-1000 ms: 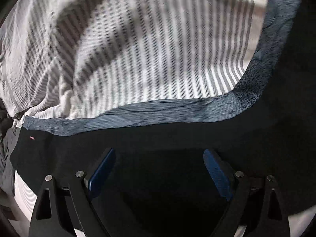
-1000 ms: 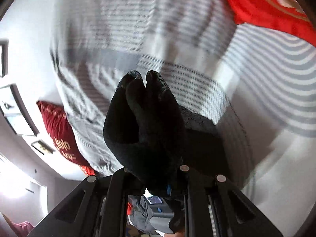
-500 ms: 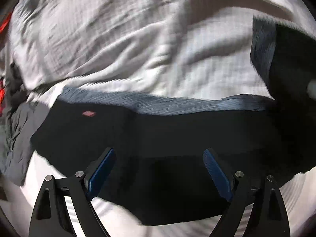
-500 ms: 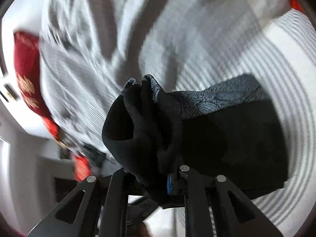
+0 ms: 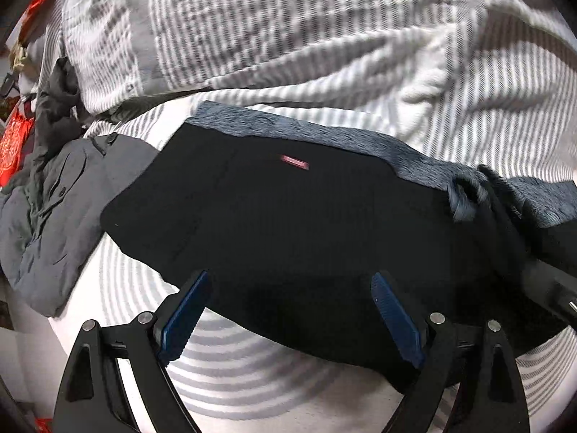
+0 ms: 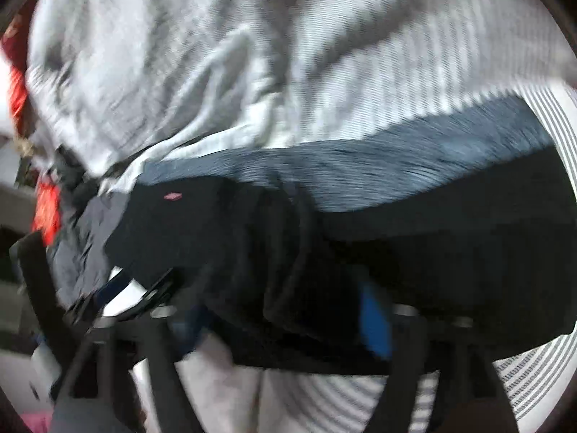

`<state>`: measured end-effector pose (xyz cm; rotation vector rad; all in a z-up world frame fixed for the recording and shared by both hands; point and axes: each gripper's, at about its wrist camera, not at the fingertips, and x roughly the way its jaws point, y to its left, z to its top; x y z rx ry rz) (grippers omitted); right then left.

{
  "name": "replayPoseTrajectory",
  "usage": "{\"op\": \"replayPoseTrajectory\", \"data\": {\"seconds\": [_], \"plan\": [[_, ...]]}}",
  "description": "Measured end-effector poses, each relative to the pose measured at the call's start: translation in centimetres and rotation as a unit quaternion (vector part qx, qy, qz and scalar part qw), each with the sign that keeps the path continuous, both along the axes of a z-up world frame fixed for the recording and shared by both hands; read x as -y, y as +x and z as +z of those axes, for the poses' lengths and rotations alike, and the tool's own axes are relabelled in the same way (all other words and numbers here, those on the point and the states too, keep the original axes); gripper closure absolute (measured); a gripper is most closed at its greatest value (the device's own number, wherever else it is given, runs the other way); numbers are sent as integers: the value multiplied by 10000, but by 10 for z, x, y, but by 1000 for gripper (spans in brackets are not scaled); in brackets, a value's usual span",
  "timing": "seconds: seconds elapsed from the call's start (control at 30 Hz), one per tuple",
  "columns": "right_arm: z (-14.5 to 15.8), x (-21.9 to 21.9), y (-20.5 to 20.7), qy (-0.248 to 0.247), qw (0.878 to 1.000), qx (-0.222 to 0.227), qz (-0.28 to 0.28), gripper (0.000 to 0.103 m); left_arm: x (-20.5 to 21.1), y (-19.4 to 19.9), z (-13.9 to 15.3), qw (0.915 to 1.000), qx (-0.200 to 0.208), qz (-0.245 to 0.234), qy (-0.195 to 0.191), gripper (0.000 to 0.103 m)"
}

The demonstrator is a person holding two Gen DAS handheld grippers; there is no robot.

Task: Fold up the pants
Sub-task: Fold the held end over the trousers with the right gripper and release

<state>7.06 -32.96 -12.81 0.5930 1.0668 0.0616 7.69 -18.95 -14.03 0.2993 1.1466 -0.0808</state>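
Black pants [image 5: 295, 223] with a grey-blue patterned band and a small red tag lie folded across the striped bed. My left gripper [image 5: 288, 306] is open, its blue pads just above the pants' near edge, holding nothing. In the blurred right wrist view the same pants [image 6: 414, 245] lie across the frame. My right gripper [image 6: 285, 321] has its blue pads apart, with a fold of the black cloth lying between them. The right gripper's body shows at the right edge of the left wrist view [image 5: 555, 288].
A striped white-grey duvet [image 5: 324, 36] is bunched up behind the pants. A grey garment [image 5: 54, 216] lies to the left, with red items [image 5: 14, 144] beyond it. The striped sheet [image 5: 234, 371] lies in front of the pants.
My right gripper carried the bunched pants end over and down onto the bed, and its jaws have opened. My left gripper has pulled back, so more of the pants shows.
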Motion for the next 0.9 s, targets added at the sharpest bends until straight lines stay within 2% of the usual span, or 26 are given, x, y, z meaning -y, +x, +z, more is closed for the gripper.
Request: {"op": "replayPoseTrajectory", "data": {"seconds": [0.13, 0.27, 0.37, 0.4, 0.5, 0.53, 0.63, 0.77, 0.83, 0.87, 0.9], "plan": [[26, 2, -21, -128, 9999, 109, 20, 22, 0, 7, 11, 9999, 34, -101, -86, 11], [31, 49, -43, -193, 9970, -140, -740, 21, 27, 4, 24, 9981, 31, -500, -359, 11], [24, 89, -57, -204, 9920, -380, -1186, 22, 54, 0, 27, 9945, -176, -743, -712, 11], [21, 103, -59, -235, 9900, -477, -1305, 27, 62, -1, 26, 9933, -260, -787, -805, 11], [19, 128, -56, -205, 9885, -615, -1368, 72, 91, -4, 24, 9894, -421, -893, -1066, 11], [19, 136, -52, -176, 9879, -637, -1401, 76, 97, -5, 23, 9887, -433, -934, -1089, 11], [19, 153, -29, -102, 9898, -609, -1286, 76, 117, -3, 13, 9893, -443, -940, -1022, 11], [3, 153, 15, -291, 9945, -770, -642, 76, 121, 0, -11, 9914, -679, -574, -963, 11], [-17, 148, 26, -706, 9901, -1184, -249, 81, 121, -4, -28, 9916, -881, -415, -856, 11], [-26, 149, 24, -746, 9887, -1296, -132, 83, 122, -6, -35, 9911, -965, -362, -840, 11], [-32, 154, 18, -701, 9893, -1275, -106, 95, 122, -9, -41, 9906, -1036, -323, -835, 11]]}}
